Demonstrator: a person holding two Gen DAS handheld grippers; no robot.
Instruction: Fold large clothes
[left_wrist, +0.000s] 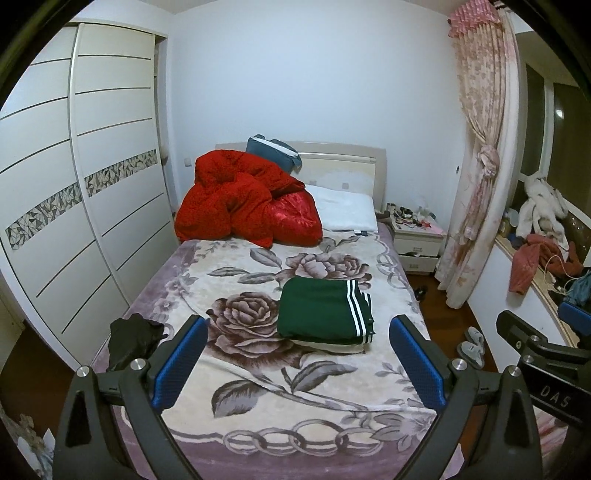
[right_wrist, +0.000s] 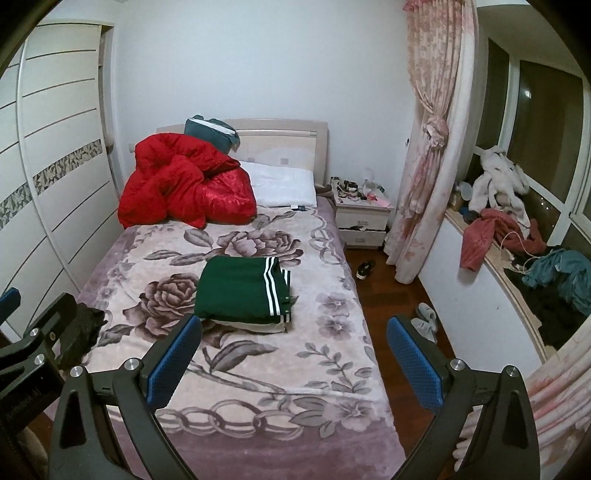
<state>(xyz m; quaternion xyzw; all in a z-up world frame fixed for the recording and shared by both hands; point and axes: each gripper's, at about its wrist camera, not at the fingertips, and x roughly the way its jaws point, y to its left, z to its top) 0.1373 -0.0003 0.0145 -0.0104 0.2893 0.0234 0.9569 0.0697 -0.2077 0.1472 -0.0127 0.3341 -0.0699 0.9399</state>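
A dark green garment with white stripes (left_wrist: 321, 310) (right_wrist: 240, 291) lies folded into a neat rectangle on the middle of the bed, on top of a pale folded layer. My left gripper (left_wrist: 299, 358) hovers open above the bed's near half, short of the garment, with nothing between its blue pads. My right gripper (right_wrist: 293, 354) is also open and holds nothing, near the bed's right edge. Each gripper shows at the side of the other's view: the right gripper (left_wrist: 543, 321) and the left gripper (right_wrist: 35, 302). A crumpled black garment (left_wrist: 133, 339) (right_wrist: 83, 332) lies at the bed's left edge.
The floral blanket (left_wrist: 258, 369) covers the bed. A red quilt (left_wrist: 243, 199), white pillow (left_wrist: 343, 210) and a teal item sit at the head. A wardrobe (left_wrist: 74, 184) stands left. Nightstand (right_wrist: 362, 218), curtain (right_wrist: 424, 147), slippers (right_wrist: 424, 321) and a clothes-strewn window ledge (right_wrist: 517, 240) are right.
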